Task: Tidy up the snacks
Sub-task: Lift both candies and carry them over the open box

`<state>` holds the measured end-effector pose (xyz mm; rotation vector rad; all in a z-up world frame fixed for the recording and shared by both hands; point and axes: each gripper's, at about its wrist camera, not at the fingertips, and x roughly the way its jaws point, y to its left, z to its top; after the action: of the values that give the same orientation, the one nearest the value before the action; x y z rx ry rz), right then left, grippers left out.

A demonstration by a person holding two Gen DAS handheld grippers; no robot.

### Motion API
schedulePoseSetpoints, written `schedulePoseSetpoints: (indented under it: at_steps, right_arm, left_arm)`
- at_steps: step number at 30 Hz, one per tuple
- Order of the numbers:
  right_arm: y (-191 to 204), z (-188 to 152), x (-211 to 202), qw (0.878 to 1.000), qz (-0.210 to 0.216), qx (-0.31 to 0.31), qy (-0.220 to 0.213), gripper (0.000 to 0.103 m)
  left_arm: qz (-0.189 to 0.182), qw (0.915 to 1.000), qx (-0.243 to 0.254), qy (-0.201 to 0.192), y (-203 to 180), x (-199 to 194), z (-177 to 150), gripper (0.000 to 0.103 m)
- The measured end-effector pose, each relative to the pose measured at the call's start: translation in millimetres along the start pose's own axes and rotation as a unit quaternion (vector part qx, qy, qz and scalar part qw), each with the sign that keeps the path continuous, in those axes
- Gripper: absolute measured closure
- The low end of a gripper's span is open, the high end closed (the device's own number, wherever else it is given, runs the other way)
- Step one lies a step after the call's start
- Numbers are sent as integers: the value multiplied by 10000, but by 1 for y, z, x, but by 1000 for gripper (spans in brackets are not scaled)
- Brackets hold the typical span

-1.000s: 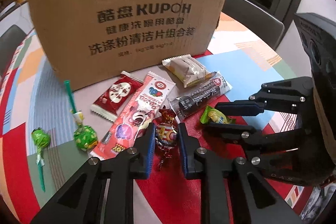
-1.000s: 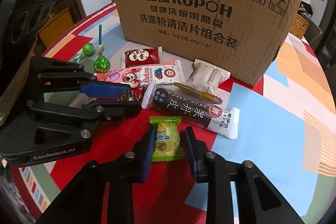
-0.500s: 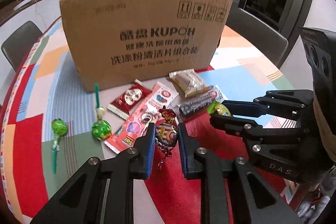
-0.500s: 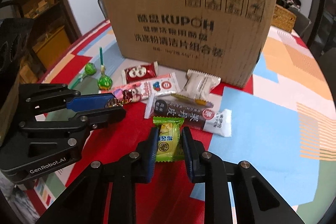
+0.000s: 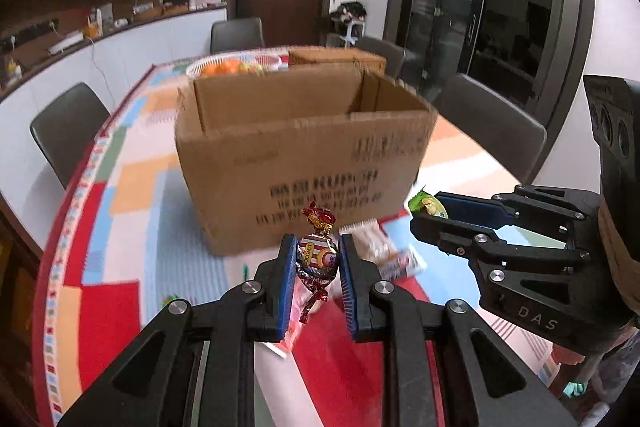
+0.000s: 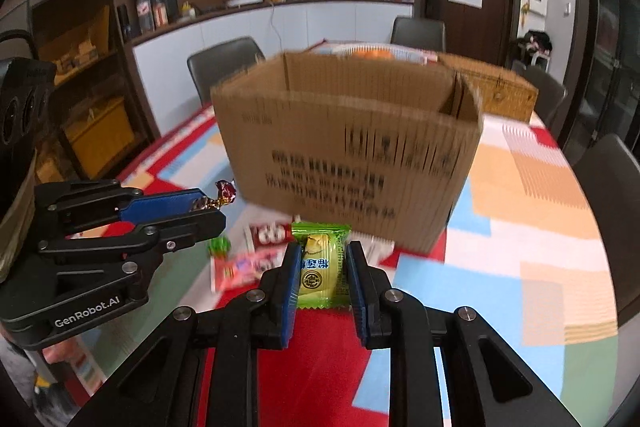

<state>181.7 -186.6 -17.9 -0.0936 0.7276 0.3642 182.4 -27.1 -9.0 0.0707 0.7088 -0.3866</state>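
Left wrist view: the left hand-held gripper (image 5: 317, 259) is clenched on a small candy in a red, white and gold twisted foil wrapper (image 5: 316, 255), its blue pads pressing both sides and the twisted top sticking up above the fingertips. The candy hangs clear of the desk (image 5: 120, 211), which is covered in a cloth of red, blue, orange and white blocks. Straight beyond it stands the open brown cardboard box with black printed lettering (image 5: 304, 163), its top flaps folded inward. At the foot of the box, just right of the held candy, lies a pale wrapped snack packet (image 5: 370, 239). To the right of the box, the right hand-held gripper (image 5: 430, 213) reaches in from the side, grasping a green-wrapped snack (image 5: 426, 203). Behind the box sits a white bowl of orange fruit (image 5: 232, 67).

Right wrist view: the right hand-held gripper (image 6: 320, 269) is closed on the green and yellow plastic snack packet (image 6: 319, 267), held upright in front of the box (image 6: 352, 147), off the desk (image 6: 532, 211). Below the box's front wall, left of the packet, lie a red and white packet (image 6: 270, 233) and a pink packet (image 6: 240, 269), both blurred. Left of the box, the left hand-held gripper (image 6: 212, 205) holds the foil candy (image 6: 224, 193), level with the box's lower half. A woven tan basket (image 6: 504, 95) stands behind the box.
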Motion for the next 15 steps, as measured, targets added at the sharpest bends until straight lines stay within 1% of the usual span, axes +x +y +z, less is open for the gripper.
schedulePoseSetpoints:
  at_steps: [8, 15]
  right_arm:
    - [4, 39, -16, 9986, 24, -27, -521, 79]
    - [6, 73, -25, 9962, 90, -56, -859, 79]
  left_arm:
    - [91, 9988, -31, -474, 6, -21, 42, 81]
    - [220, 9972, -16, -714, 13, -31, 73, 81]
